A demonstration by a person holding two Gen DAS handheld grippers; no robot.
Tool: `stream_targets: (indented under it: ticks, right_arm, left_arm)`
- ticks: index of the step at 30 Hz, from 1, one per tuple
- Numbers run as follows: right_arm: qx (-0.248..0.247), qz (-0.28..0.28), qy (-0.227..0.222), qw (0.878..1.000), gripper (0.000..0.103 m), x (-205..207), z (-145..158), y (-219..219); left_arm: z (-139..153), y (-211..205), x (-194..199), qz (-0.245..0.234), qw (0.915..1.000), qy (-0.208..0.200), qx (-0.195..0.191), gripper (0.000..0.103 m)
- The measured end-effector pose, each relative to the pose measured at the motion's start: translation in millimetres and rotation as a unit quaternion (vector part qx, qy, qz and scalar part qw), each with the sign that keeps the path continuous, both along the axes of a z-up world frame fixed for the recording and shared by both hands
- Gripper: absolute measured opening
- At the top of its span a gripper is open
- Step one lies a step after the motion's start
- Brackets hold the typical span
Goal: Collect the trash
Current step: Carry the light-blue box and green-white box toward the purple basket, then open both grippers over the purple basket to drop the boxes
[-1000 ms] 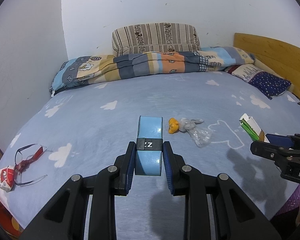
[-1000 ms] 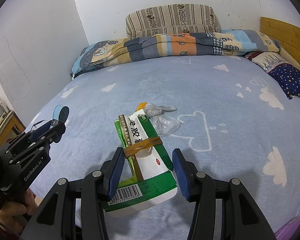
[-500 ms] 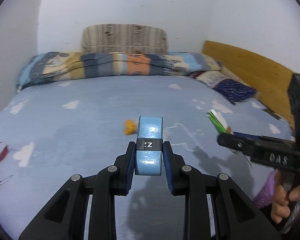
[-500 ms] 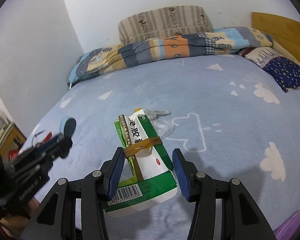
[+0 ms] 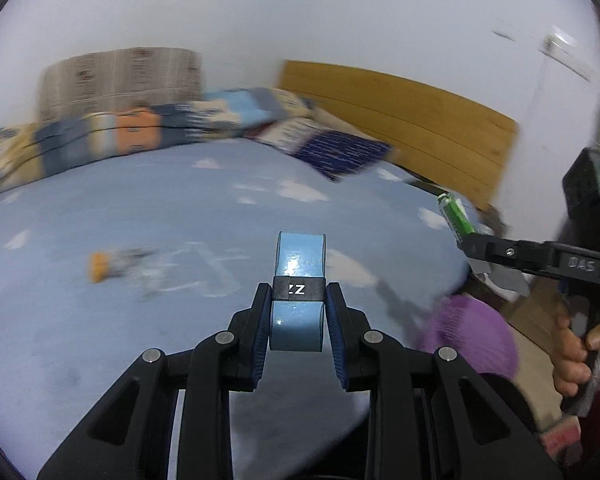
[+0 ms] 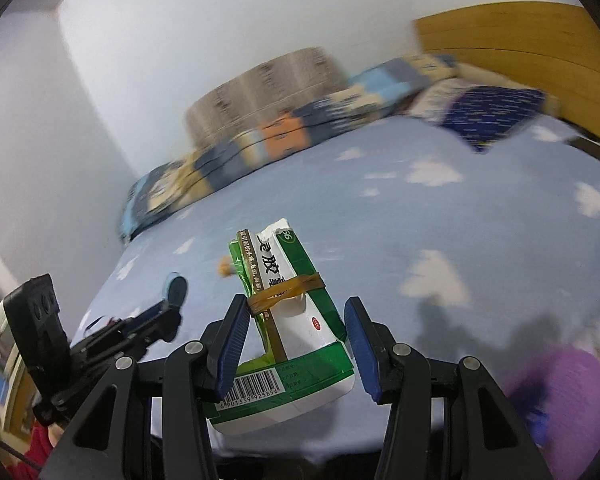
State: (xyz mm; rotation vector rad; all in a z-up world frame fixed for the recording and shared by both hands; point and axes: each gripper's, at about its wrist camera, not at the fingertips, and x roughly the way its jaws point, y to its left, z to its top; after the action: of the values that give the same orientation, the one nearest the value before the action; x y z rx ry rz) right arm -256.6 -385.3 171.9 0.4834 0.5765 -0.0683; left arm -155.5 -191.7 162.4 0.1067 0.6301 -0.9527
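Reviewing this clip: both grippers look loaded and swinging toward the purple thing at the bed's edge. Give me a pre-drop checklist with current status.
1. Left gripper clamped on blue tape roll: ok.
2. Right gripper holding green-and-white carton: ok, though its far pad looks barely touching.
3. Purple bin in view: ok, blurred.
4. Bin opening clear: cannot tell.
5. Bed cleared: not ok; orange scrap remains.

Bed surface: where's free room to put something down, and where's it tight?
Bare bedspread lies in front of the orange scrap and clear wrapper, and between them and the folded quilt. Tight: the right edge by the navy pillow, headboard and purple bin.
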Motion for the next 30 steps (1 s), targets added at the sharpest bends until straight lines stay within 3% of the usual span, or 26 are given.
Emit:
stream_targets:
  ticks: [4, 9, 14, 16, 17, 18, 21, 24, 30]
  right_arm:
    - [0.007, -0.073, 0.021, 0.997, 0.052, -64, -13, -51]
    - [0.034, -0.154, 0.055, 0.986, 0.052, -131, -47, -103]
    - [0.064, -0.195, 0.074, 0.976, 0.054, -156, -73, -131]
    - [0.072, -0.209, 0.082, 0.972, 0.054, -161, -81, -141]
    - [0.074, -0.217, 0.087, 0.969, 0.054, -162, -85, -145]
    - [0.074, -0.227, 0.098, 0.966, 0.055, -163, -88, -149]
    - [0.075, -0.246, 0.105, 0.961, 0.060, -170, -90, -155]
    - [0.076, -0.250, 0.092, 0.961, 0.060, -178, -87, -155]
    - [0.075, -0.220, 0.074, 0.970, 0.060, -157, -72, -141]
  left_arm:
    - [4, -57, -32, -0.080, 0.9965, 0.023, 0.007, 0.026]
    - [1, -130, -74, -0.173, 0.9817, 0.078, 0.014, 0.026]
    - [-12, -190, -105, -0.223, 0.9669, 0.117, 0.044, 0.026]
    - [-17, -201, -113, -0.228, 0.9641, 0.125, 0.054, 0.032]
    - [-19, -207, -115, -0.226, 0.9638, 0.129, 0.057, 0.047]
    - [-19, -207, -118, -0.221, 0.9650, 0.131, 0.053, 0.054]
    - [-12, -194, -110, -0.217, 0.9658, 0.137, 0.038, 0.054]
    - [-3, -177, -98, -0.194, 0.9731, 0.120, 0.030, 0.054]
    - [7, -124, -60, -0.133, 0.9860, 0.100, 0.013, 0.058]
